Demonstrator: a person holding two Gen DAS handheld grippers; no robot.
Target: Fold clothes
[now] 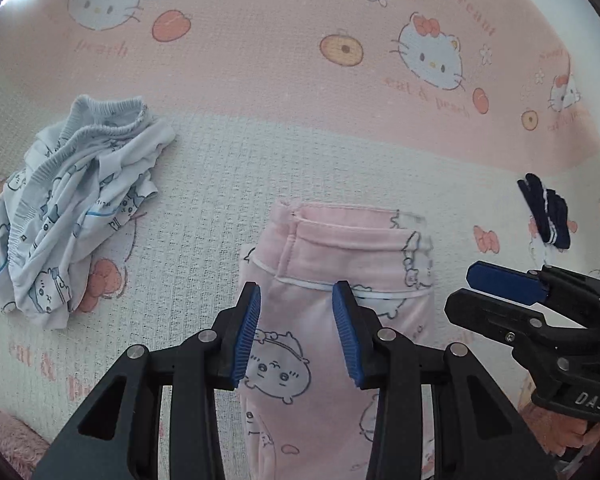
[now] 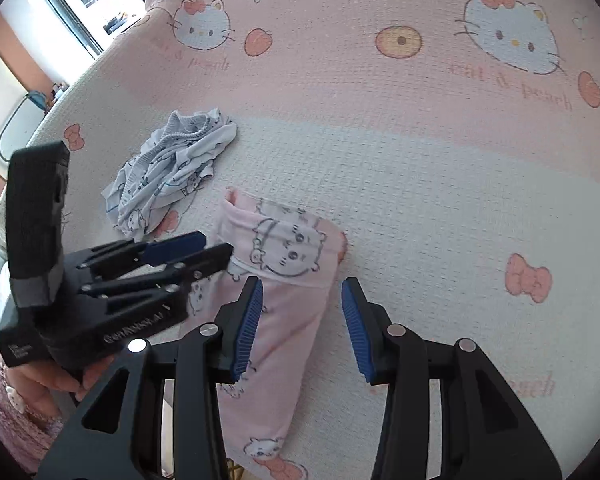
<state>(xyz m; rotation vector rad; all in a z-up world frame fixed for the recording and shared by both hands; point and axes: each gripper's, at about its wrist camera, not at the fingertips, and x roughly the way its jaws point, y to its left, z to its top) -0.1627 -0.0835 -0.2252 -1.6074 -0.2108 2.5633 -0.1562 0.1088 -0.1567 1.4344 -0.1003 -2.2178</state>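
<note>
Left wrist view: the left gripper [image 1: 296, 332] hangs with its blue pads spread wide, holding nothing, over the pink garment [image 1: 340, 280] lying folded at lower centre of the frame on the bedspread [image 1: 300, 80]. A crumpled blue garment [image 1: 68, 208] sits apart at the left, and a small navy item [image 1: 546, 210] lies at the right edge. The right gripper [image 1: 496, 292] juts in from the lower right, crossing nothing. In the right wrist view its fingers are likewise parted and empty above the pink garment's right edge, while the left gripper blocks the lower left, a hand [image 2: 48, 380] in a pink sleeve [image 2: 4, 408] beneath it.
</note>
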